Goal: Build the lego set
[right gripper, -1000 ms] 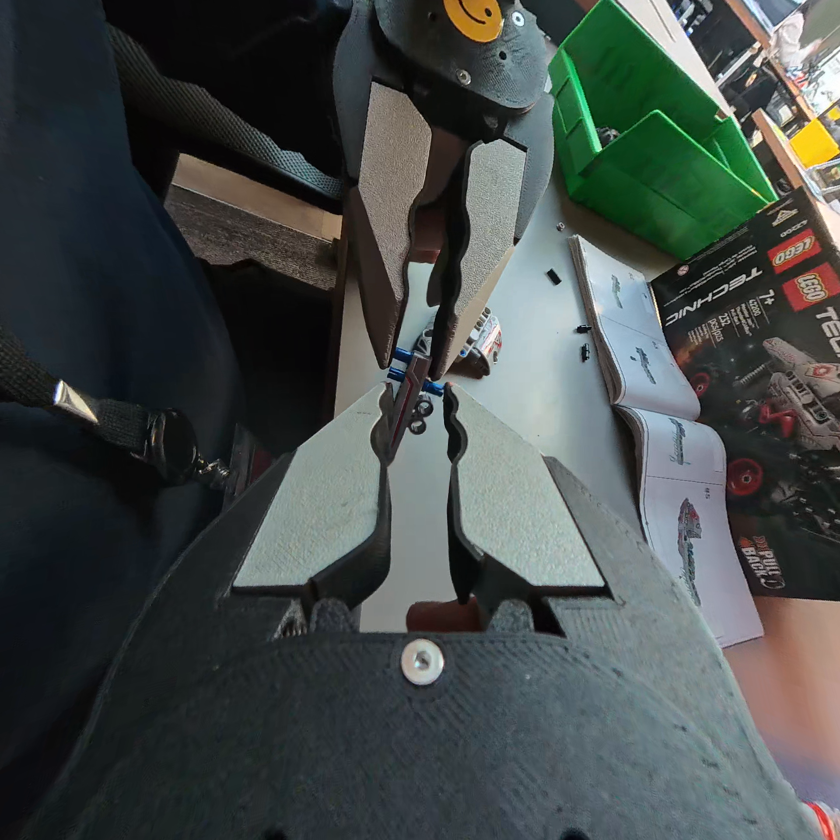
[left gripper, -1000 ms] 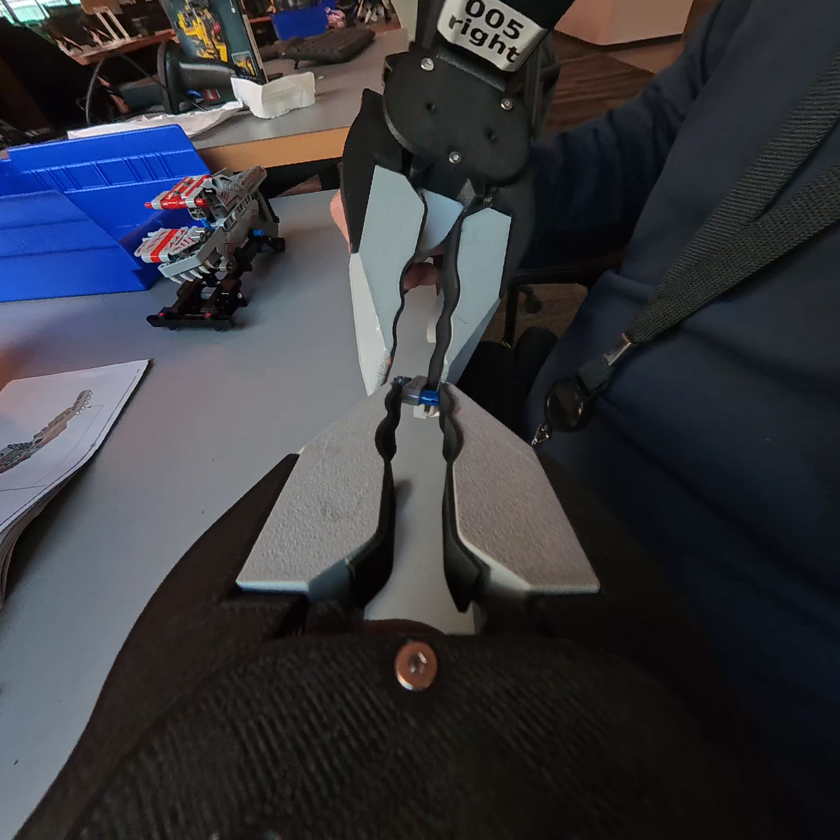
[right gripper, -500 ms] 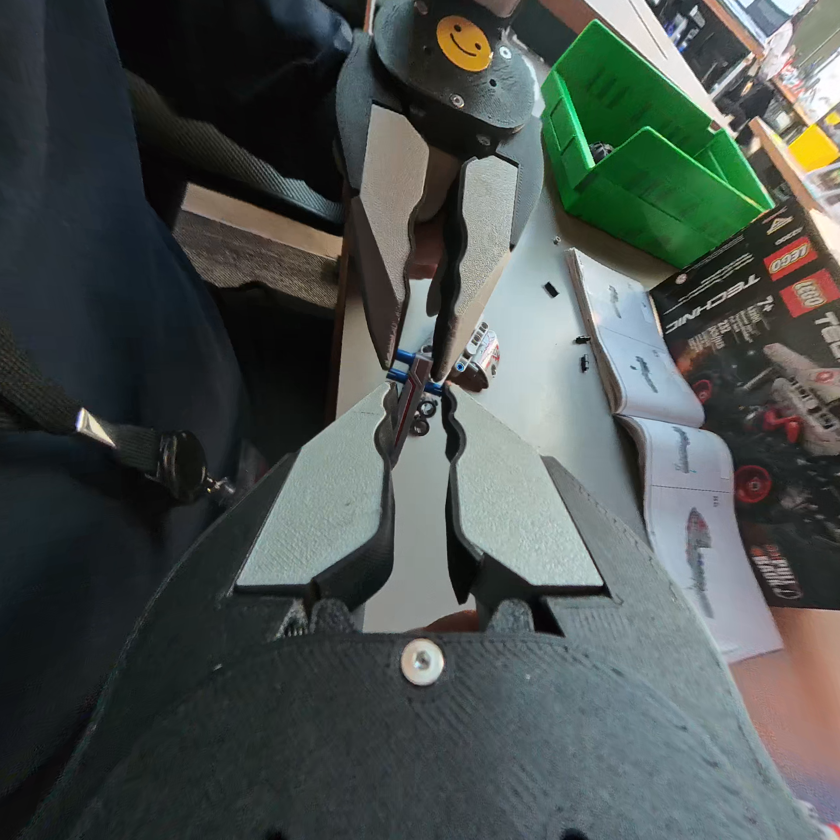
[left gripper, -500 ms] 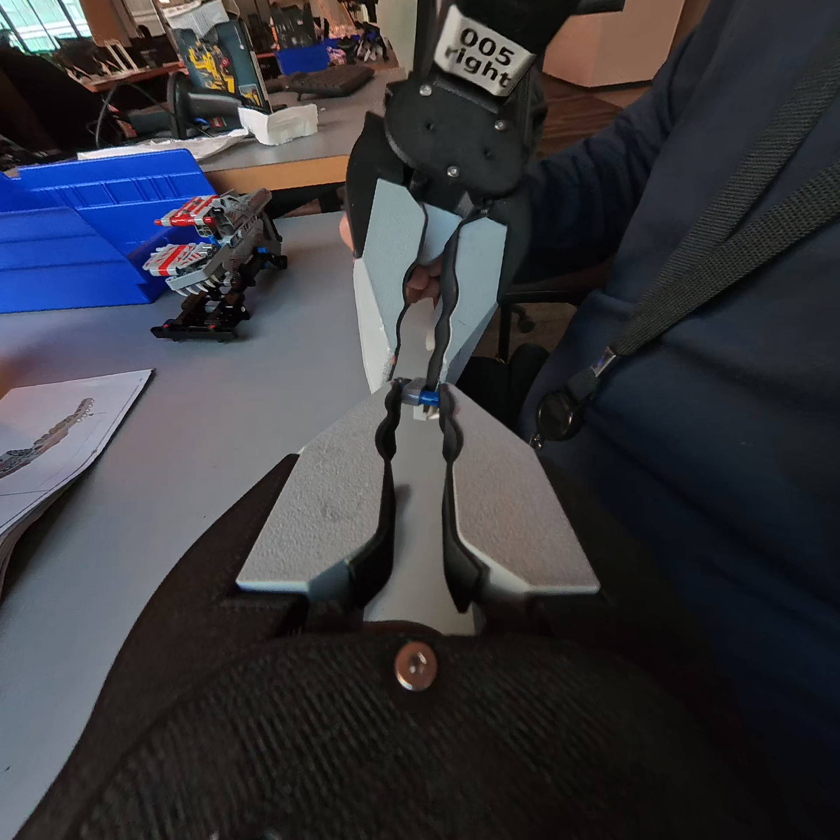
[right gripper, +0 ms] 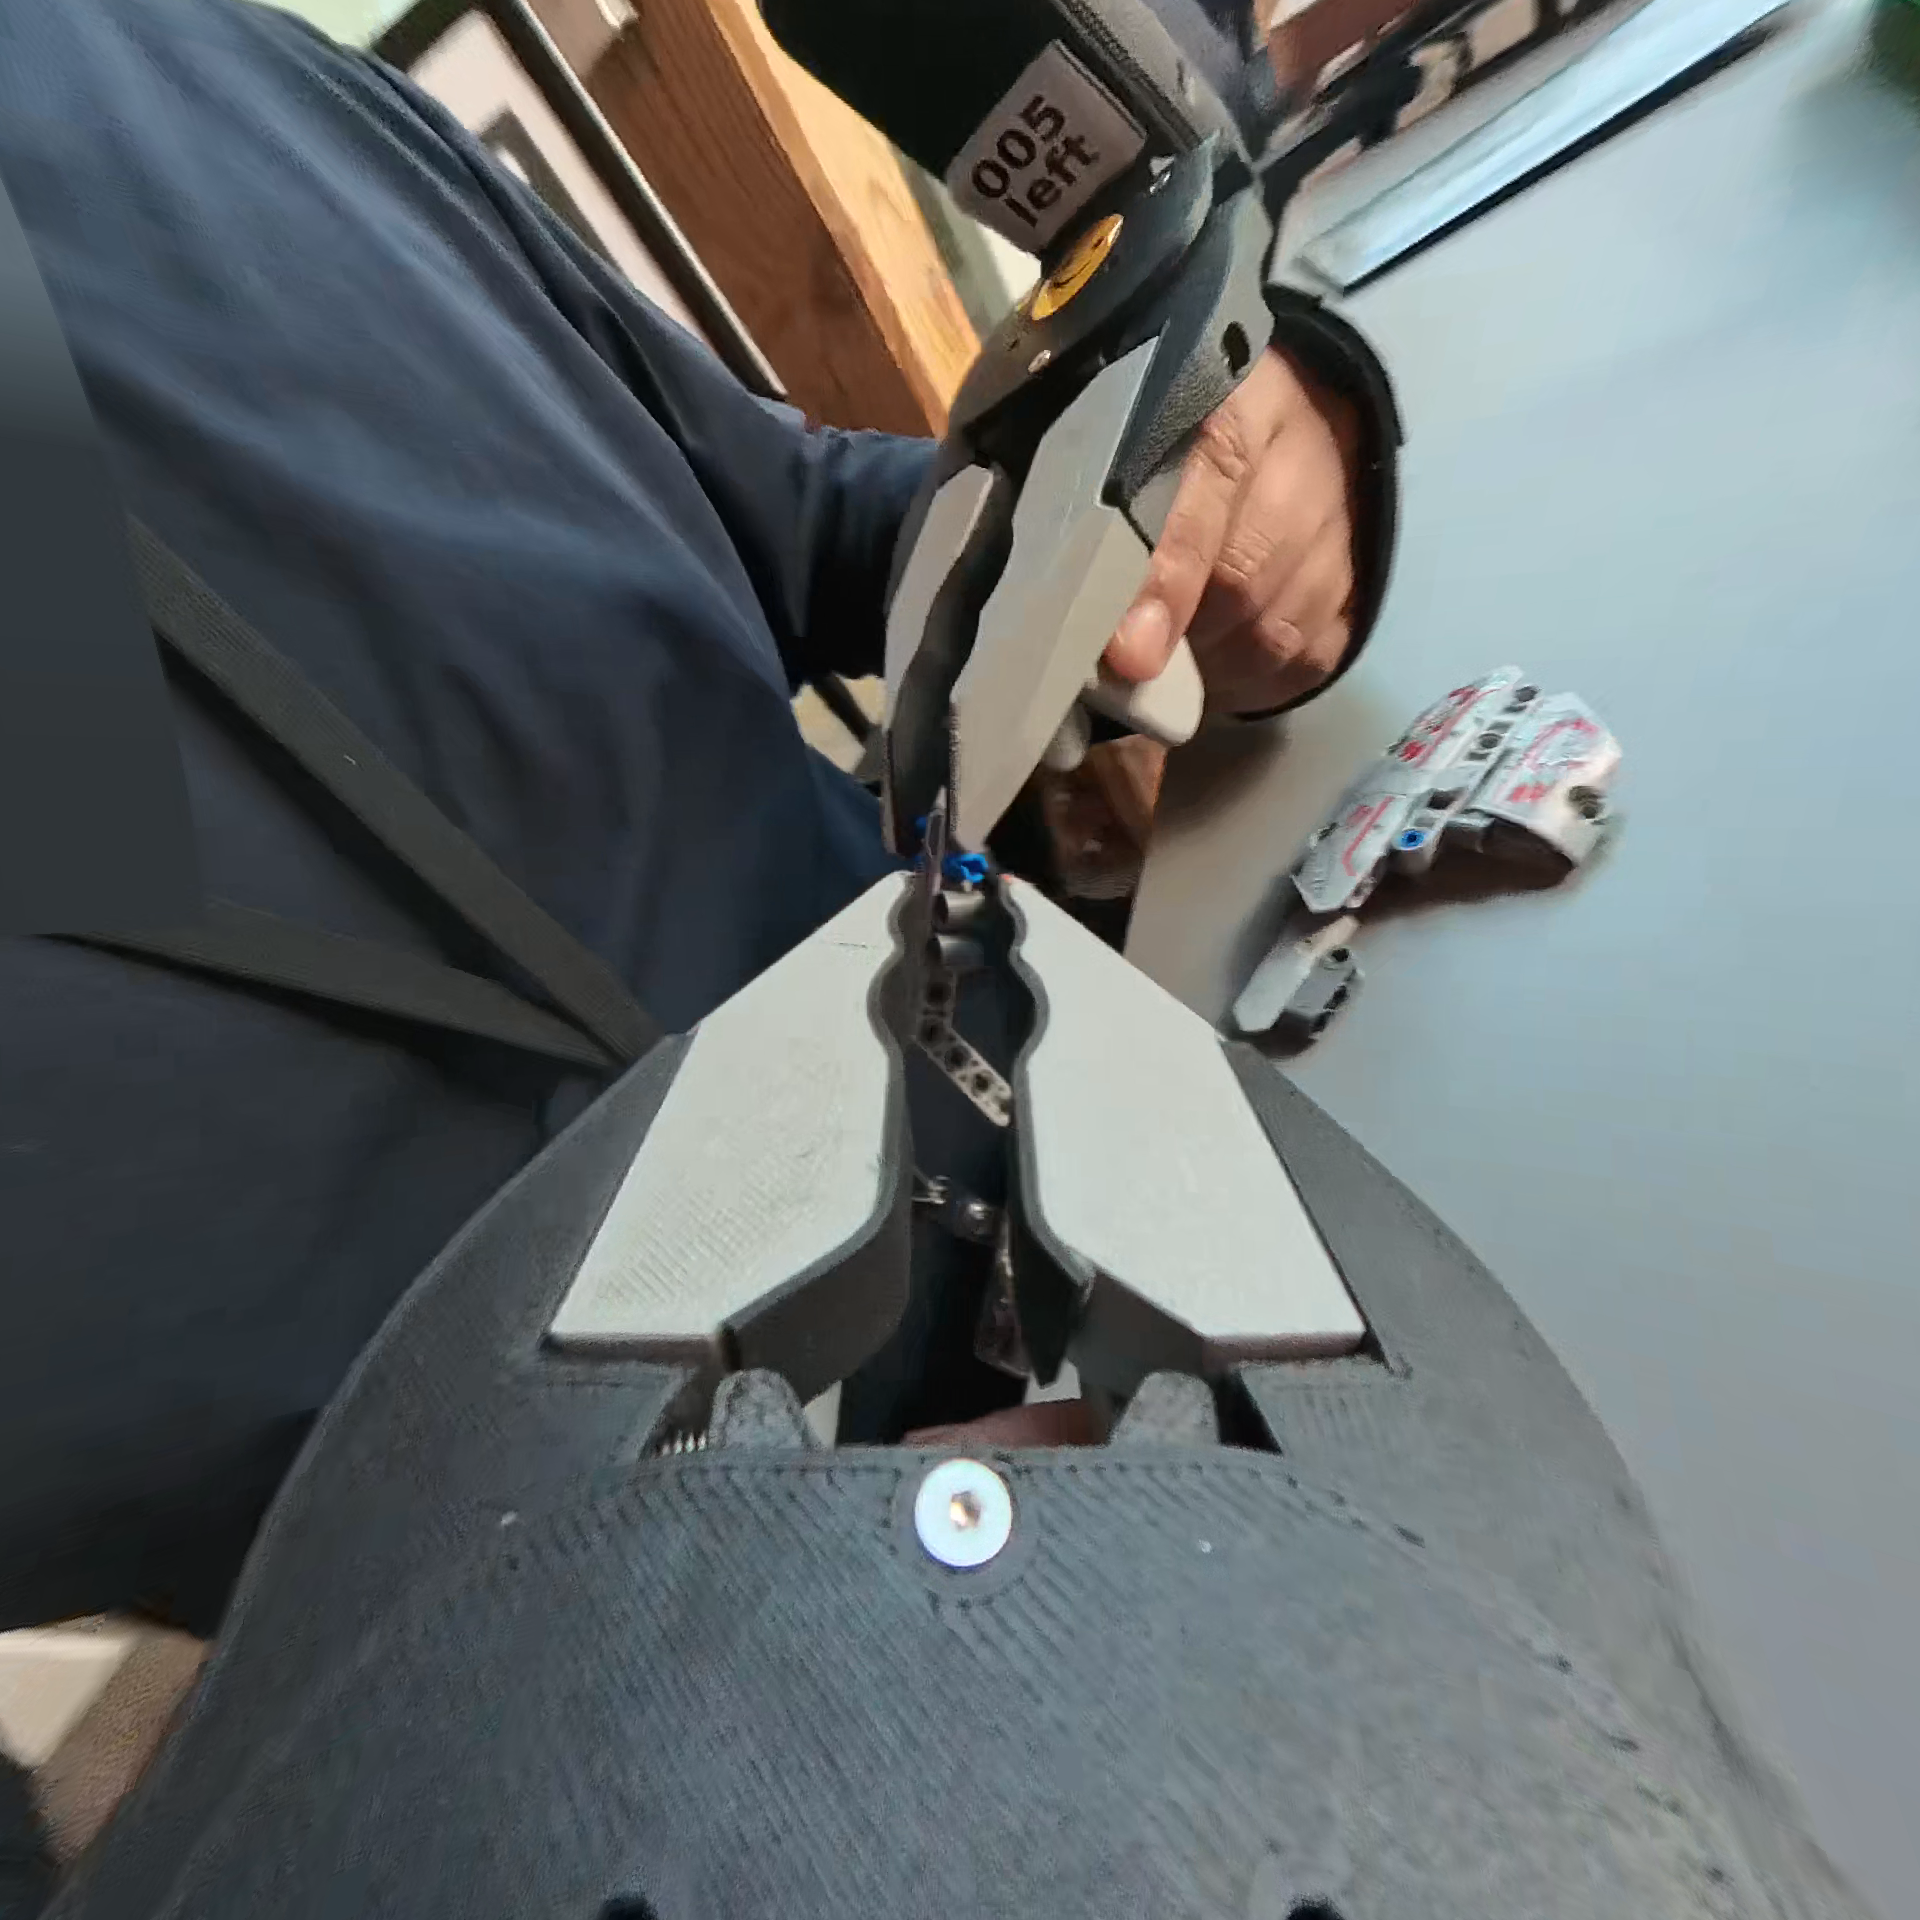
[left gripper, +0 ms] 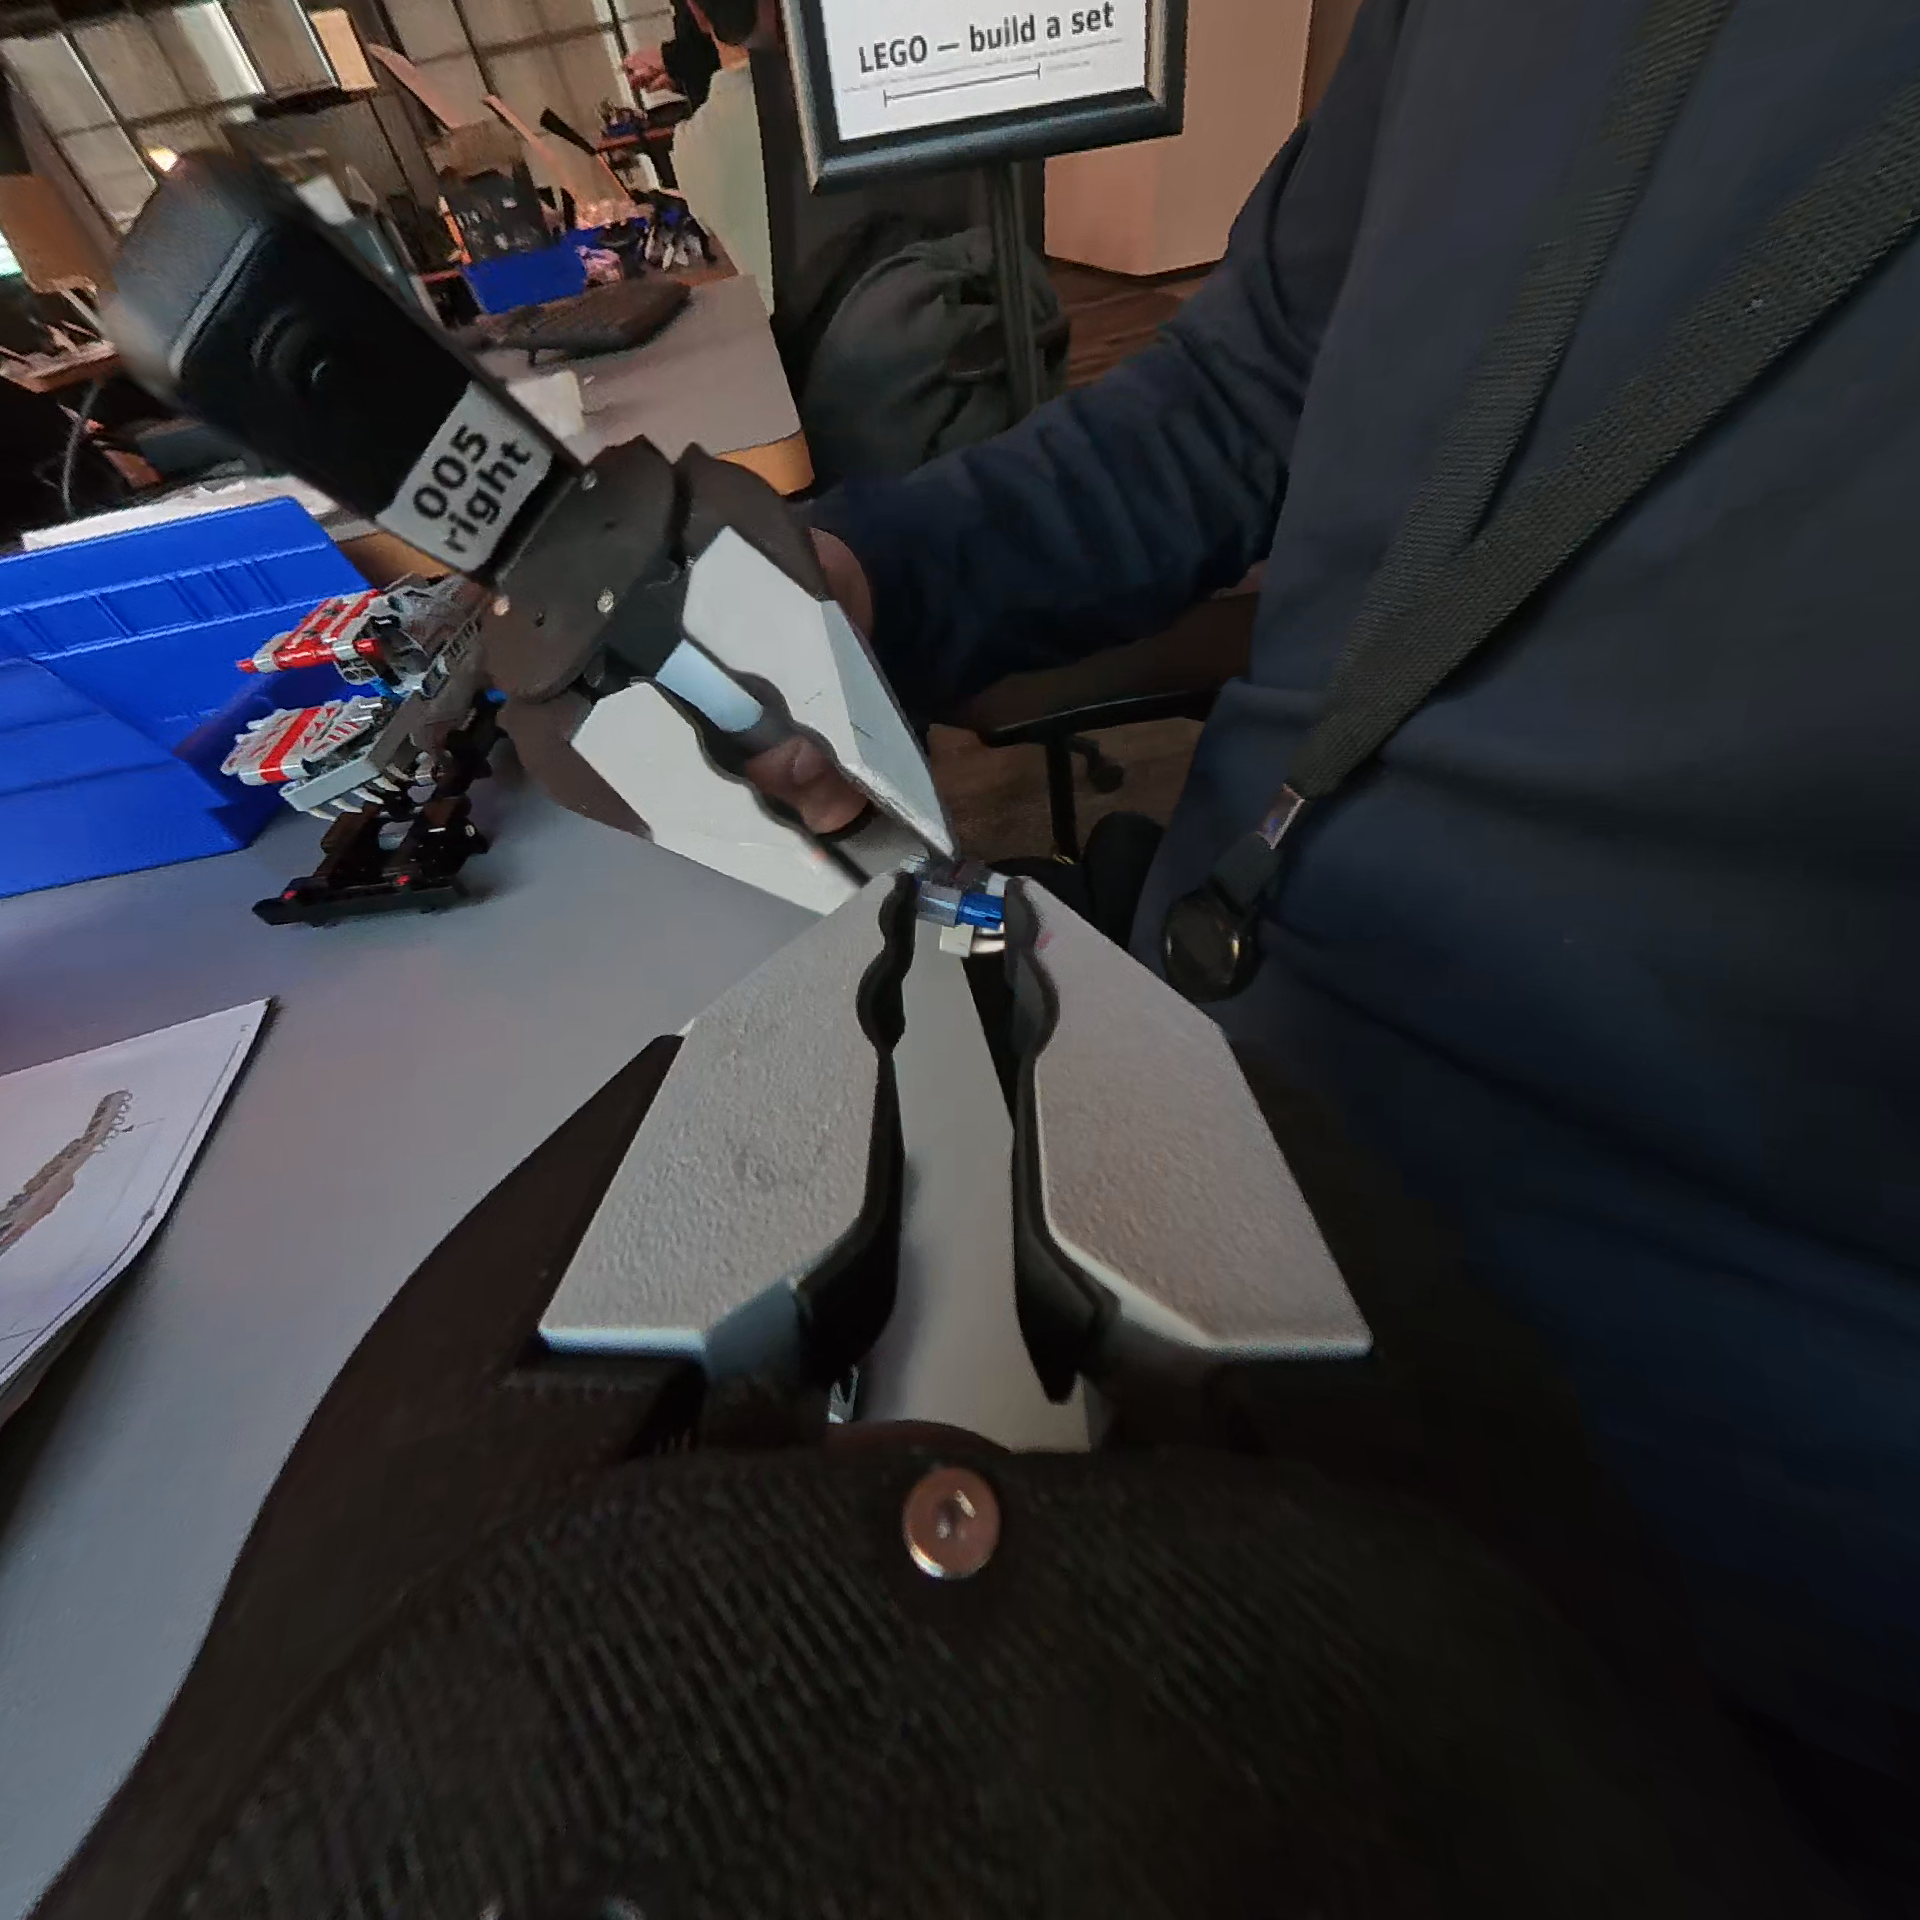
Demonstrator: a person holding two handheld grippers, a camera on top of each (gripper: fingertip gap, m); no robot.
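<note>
In the left wrist view my left gripper is shut on a small grey piece with blue pins, held in the air over the table's near edge, close to the person's chest. My right gripper comes in from the upper left and its tips meet that piece. In the right wrist view my right gripper is shut on a dark grey holed beam that runs back between its fingers. The left gripper comes down from above, with the blue pins where the tips meet.
A grey-and-red lego model on a black stand stands before a blue bin. An instruction booklet lies at the left. A grey-and-red panel assembly and a small grey part lie on the grey table. Only a small space, under 4 cm, lies between the two pairs of fingers.
Both grippers have turned while staying tip to tip. The right gripper now leans in from the upper left instead of straight ahead. The right wrist view has swung off the green bin and the box.
</note>
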